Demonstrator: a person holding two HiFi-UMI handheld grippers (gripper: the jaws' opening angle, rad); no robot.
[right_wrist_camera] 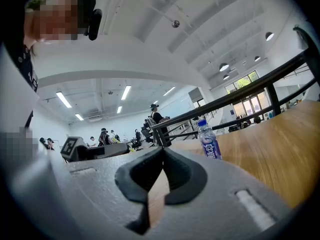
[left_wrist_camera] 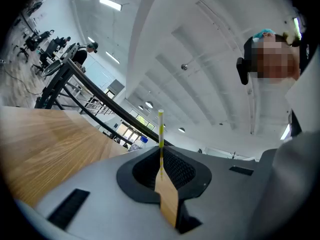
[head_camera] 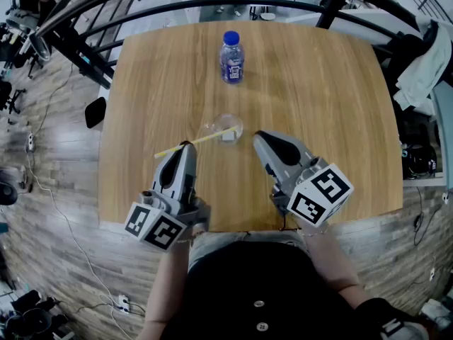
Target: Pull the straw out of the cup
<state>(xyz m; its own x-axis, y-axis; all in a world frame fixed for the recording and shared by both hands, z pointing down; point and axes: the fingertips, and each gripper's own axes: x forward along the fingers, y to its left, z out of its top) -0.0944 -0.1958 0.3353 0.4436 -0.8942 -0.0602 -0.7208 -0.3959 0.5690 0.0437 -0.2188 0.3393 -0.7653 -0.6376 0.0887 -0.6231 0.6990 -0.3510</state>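
One wooden table (head_camera: 318, 105), two grey grippers, one blue-capped clear water bottle (head_camera: 231, 57), one clear plastic cup (head_camera: 228, 127), one thin yellow-and-white straw (head_camera: 209, 138). Your left gripper (head_camera: 187, 145) is clamped on the straw (its far end is at the cup; in or out is unclear). Your right gripper (head_camera: 257, 137) has its jaws together and empty, just beside the cup.

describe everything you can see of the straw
The straw is thin and straight, striped yellow and white. It runs nearly level above the wooden table, one end apparently inside the clear cup, the other sticking out past the left gripper, whose jaws are shut on it partway along.
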